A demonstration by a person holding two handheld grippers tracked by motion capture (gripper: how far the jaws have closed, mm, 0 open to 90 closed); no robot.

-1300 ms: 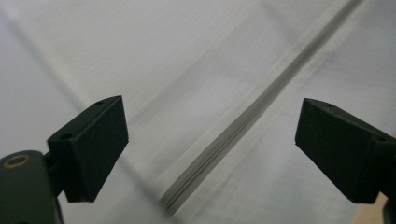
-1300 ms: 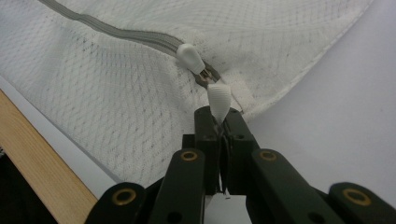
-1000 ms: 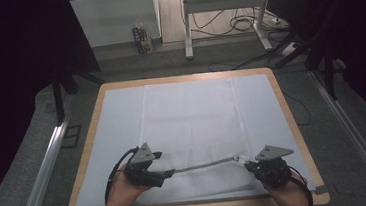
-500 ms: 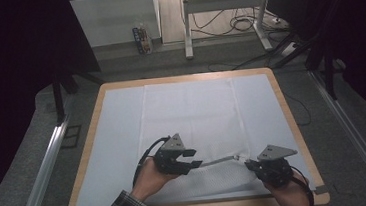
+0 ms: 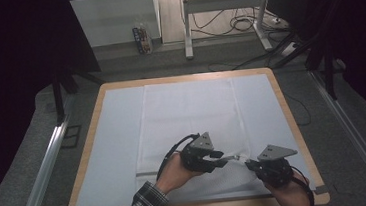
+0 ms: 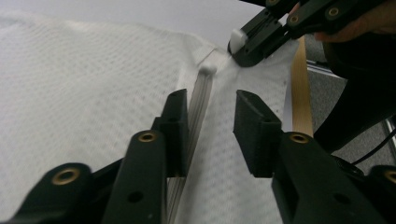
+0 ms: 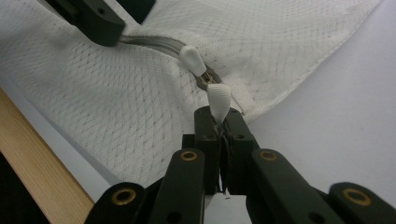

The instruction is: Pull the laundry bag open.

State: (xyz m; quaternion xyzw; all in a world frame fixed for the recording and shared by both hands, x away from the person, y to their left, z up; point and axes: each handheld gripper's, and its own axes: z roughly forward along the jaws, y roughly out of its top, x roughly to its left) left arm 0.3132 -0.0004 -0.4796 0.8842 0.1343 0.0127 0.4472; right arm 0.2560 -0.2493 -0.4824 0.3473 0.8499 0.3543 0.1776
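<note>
Your right gripper has its fingers clamped on the white zipper pull at the near right corner of the mesh bag lying on the tabletop. Your left gripper has just been closing, fingers not yet together, straddling the zipper track without pinching it. Risk as I see it: if you tug the pull before the left side bites, the bag just slides and bunches up, or mesh jams in the slider.
</note>
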